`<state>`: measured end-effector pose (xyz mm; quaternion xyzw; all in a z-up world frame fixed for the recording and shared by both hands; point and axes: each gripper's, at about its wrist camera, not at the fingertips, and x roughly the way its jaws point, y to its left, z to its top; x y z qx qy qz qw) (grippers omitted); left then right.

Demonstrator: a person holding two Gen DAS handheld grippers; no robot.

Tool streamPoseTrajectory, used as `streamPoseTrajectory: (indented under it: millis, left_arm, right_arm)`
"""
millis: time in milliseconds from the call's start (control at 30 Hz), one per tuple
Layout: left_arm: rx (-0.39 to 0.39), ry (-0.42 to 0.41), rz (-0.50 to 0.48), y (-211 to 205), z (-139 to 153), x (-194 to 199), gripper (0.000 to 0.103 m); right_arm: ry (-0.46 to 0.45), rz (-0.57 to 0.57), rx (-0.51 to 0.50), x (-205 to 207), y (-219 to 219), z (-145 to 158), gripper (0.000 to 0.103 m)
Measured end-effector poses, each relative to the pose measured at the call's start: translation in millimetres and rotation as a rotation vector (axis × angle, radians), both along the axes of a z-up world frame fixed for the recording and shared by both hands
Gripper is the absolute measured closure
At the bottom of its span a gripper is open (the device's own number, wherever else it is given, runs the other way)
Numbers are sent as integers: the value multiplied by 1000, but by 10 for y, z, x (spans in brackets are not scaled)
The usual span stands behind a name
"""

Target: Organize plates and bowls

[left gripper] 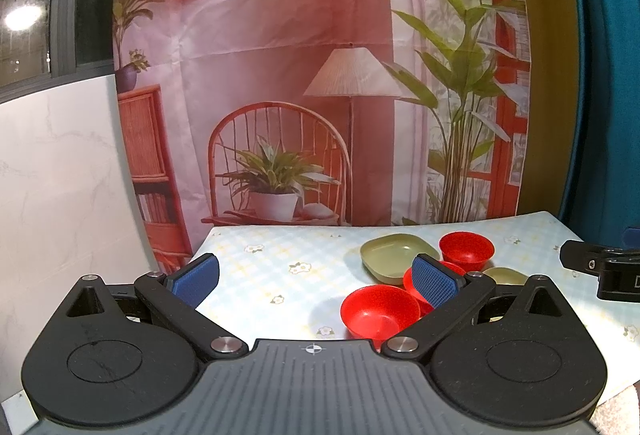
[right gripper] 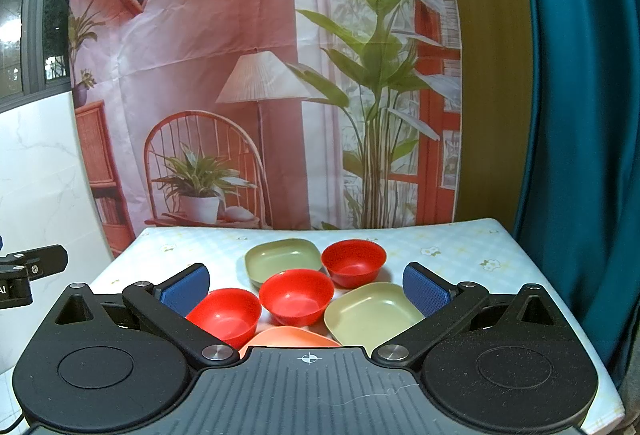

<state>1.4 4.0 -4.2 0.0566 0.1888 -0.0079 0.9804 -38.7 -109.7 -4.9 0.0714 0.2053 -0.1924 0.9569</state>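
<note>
My left gripper [left gripper: 316, 281] is spread wide with nothing between its blue pads [left gripper: 198, 273], hanging above the table [left gripper: 256, 275] to the left of the dishes. My right gripper [right gripper: 306, 289] is spread just as wide and empty too, held over the near side of the cluster, touching nothing that I can see. The dishes sit together on the flowered tablecloth [right gripper: 460, 247]. At the back are a green plate [right gripper: 282, 259] and, just beside it on the right, a red bowl [right gripper: 354, 262]. In front of them a second red bowl [right gripper: 297, 296] sits in the middle, with a third red bowl [right gripper: 226, 315] to its left and a second green plate [right gripper: 372, 311] to its right, all close enough that their rims look to be touching or nearly so. Nearest me, an orange plate [right gripper: 290, 339] peeks out from behind my gripper's body, mostly hidden. Every bowl and plate I can see into holds nothing. From the left wrist view the left half of the table shows bare cloth up to its left edge, and from the right wrist view there is bare cloth to the right of the dishes before the right edge, where a blue curtain [right gripper: 580, 115] hangs. A printed backdrop [right gripper: 260, 55] stands right behind the far edge.
</note>
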Motion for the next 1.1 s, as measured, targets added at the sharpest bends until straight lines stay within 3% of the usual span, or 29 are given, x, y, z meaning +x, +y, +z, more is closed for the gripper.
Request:
streamPoseTrajectory:
  millis: [1100]
  left_arm:
    - [0,6,3,14,0,8,0]
  right_arm:
    - [0,0,4,14,-32,-13,0]
